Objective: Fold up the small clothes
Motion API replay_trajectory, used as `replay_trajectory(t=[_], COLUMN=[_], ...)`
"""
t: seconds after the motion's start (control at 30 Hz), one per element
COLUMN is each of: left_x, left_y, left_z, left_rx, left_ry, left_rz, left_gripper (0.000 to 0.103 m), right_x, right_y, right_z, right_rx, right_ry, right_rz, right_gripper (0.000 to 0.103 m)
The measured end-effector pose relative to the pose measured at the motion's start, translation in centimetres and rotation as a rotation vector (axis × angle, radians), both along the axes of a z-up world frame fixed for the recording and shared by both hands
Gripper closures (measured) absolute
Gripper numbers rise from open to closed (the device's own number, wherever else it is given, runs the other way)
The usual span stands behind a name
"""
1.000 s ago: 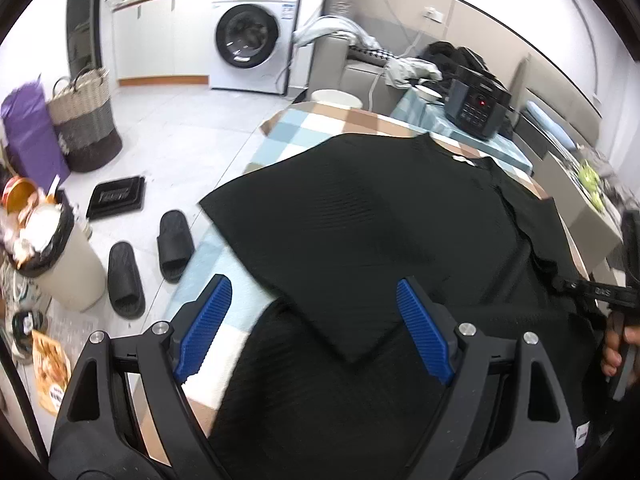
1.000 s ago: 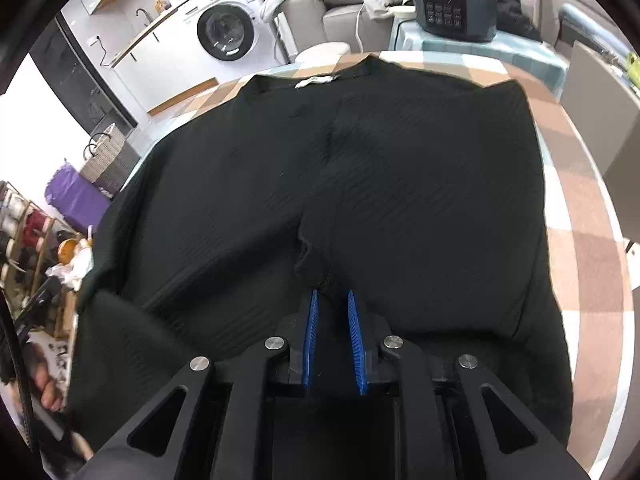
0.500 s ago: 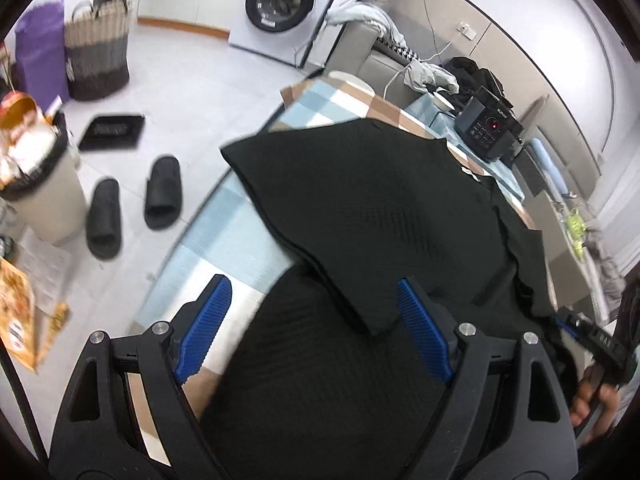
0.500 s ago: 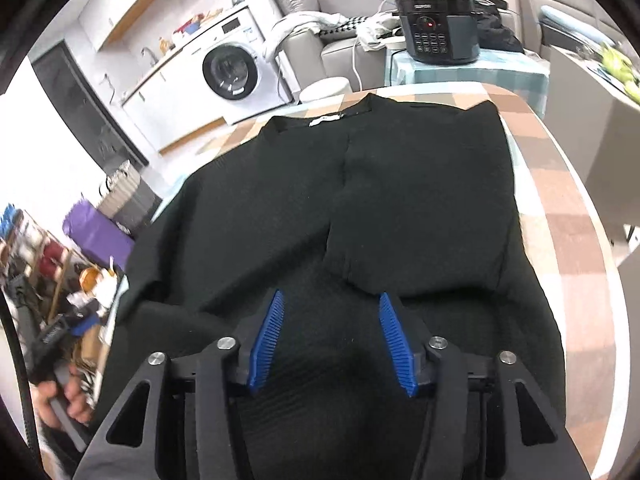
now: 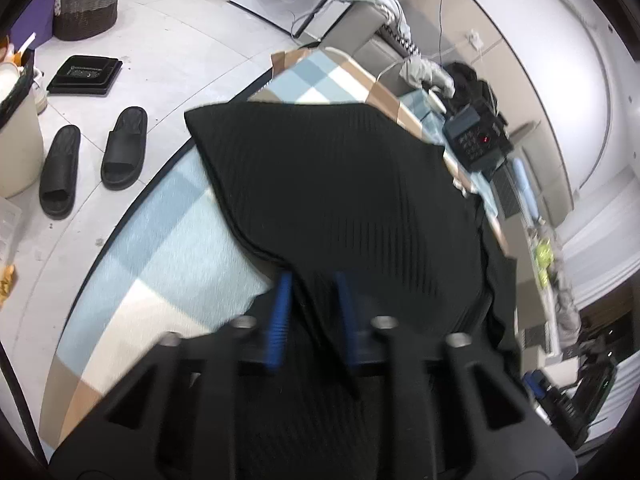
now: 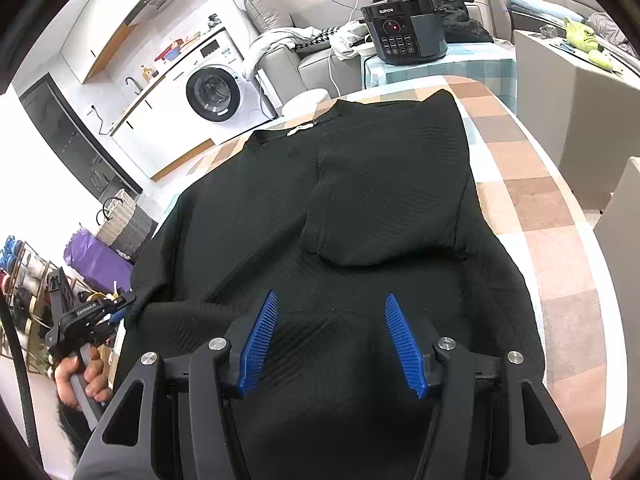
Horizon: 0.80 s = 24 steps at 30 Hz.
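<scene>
A black ribbed shirt (image 6: 280, 220) lies spread on the checked tablecloth (image 6: 540, 200), collar at the far end. Its right sleeve (image 6: 392, 200) is folded in over the body. My right gripper (image 6: 331, 298) hovers open above the lower middle of the shirt with nothing between its fingers. In the left wrist view the left sleeve (image 5: 340, 200) lies spread towards the table's edge. My left gripper (image 5: 313, 280) is closing, and its blue pads pinch the sleeve's near corner. The right wrist view shows the same left gripper (image 6: 126, 306) at the sleeve's tip, held by a hand (image 6: 80, 376).
A black pressure cooker (image 6: 404, 36) stands on a side table beyond the far end. On the floor to the left are black slippers (image 5: 92, 160), a bin (image 5: 16, 132), a woven basket (image 5: 88, 0) and a washing machine (image 6: 214, 94). The table's rounded edge (image 5: 120, 232) runs close by.
My left gripper dropped onto the left sleeve's corner and its wide jaws came together on it. My right gripper let go of the folded right sleeve, opened and drew back.
</scene>
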State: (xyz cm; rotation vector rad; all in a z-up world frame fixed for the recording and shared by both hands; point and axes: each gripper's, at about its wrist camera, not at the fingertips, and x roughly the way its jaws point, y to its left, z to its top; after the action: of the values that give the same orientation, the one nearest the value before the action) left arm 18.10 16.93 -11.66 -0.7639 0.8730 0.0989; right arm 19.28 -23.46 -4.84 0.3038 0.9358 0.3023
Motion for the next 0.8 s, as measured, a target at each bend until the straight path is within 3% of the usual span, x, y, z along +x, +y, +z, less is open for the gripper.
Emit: replay_trajectory(t=[0.03, 0.17, 0.47, 0.57, 0.67, 0.8], left_x=[0.3, 0.9, 3.4, 6.5, 10.7, 14.5], left_y=[0.3, 1.3, 1.1, -1.7, -7.3, -16.0], left_z=[0.1, 1.7, 10.1, 13.1, 15.4, 15.3], left_rx=[-0.01, 0.043, 0.201, 0.243, 0.261, 0.283], left_ry=[-0.02, -0.061, -0.194, -0.236, -0.265, -0.245], left_rz=[0.021, 0.055, 0.053, -0.015, -0.148, -0.335], left_gripper=[0.1, 0.101, 0.101, 0.101, 0.101, 0.1], right_x=[0.0, 0.0, 0.0, -0.1, -0.3, -0.5], right_y=[0.1, 0.4, -0.2, -0.6, -1.0, -1.7], right_z=[-0.1, -0.5, -0.7, -0.6, -0.4, 0.1], right_rx=[-0.001, -0.001, 0.017, 0.015, 0.006, -0.004], right_ry=[0.002, 0.011, 0.026, 0.033, 0.033, 0.02], right_rz=[0.002, 0.01, -0.001, -0.005, -0.014, -0.035], right_gripper=[0.045, 0.045, 0.045, 0.045, 0.045, 0.045])
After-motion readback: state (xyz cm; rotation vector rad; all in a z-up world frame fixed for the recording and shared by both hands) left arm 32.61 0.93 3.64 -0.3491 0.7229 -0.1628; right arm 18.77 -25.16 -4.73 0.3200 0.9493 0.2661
